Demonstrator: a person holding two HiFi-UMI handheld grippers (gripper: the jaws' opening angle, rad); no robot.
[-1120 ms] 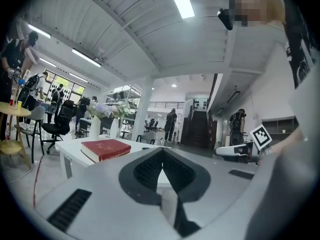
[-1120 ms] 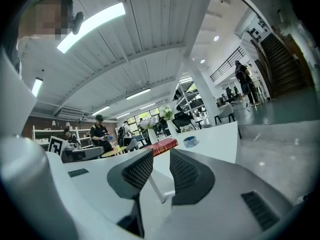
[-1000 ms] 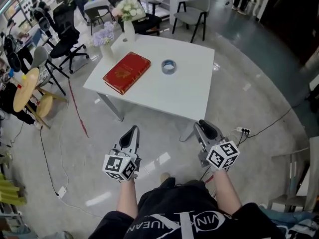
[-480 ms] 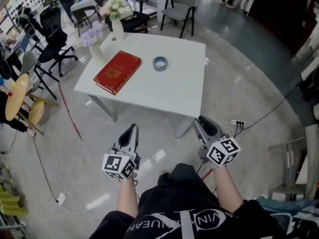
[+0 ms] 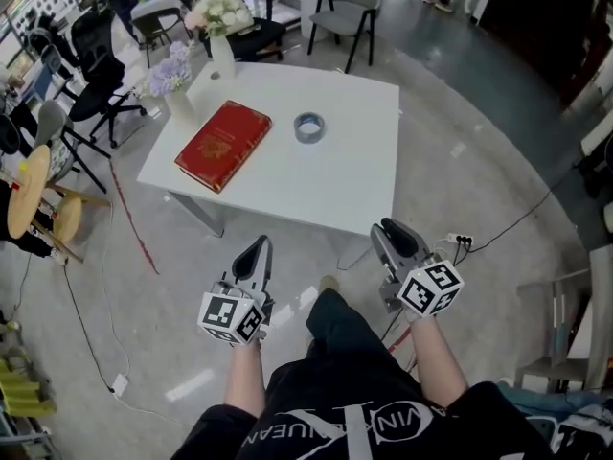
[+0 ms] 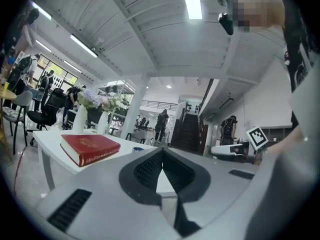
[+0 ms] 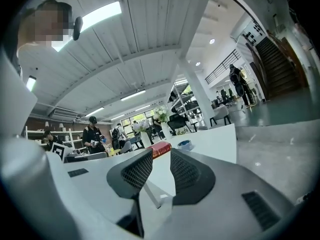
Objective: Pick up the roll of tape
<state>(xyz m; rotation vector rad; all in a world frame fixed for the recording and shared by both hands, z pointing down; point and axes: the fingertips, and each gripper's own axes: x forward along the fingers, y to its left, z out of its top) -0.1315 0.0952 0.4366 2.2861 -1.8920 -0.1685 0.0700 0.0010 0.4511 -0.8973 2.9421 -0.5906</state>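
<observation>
The roll of blue tape (image 5: 309,127) lies flat on the white table (image 5: 335,185), right of a red book (image 5: 222,145). Both grippers hang over the floor, short of the table's near edge and well apart from the tape. My left gripper (image 5: 260,247) points at the table with its pads together and nothing between them. In the left gripper view, the left gripper (image 6: 162,152) frames the book (image 6: 90,146) and the tape (image 6: 136,148) far ahead. My right gripper (image 5: 388,230) is open and empty. The right gripper view has the right gripper (image 7: 161,156) with the tape (image 7: 185,145) beyond it.
Two white vases of flowers (image 5: 170,82) (image 5: 218,25) stand at the table's far left corner. Office chairs (image 5: 96,75) and a round stool (image 5: 29,185) are at the left. A grey chair (image 5: 345,3) is behind the table. Cables and a power strip (image 5: 460,241) lie on the floor at the right.
The person has stepped towards the table, one leg swinging forward. Both grippers have come a little nearer its front edge. Neither jaw has visibly changed.
</observation>
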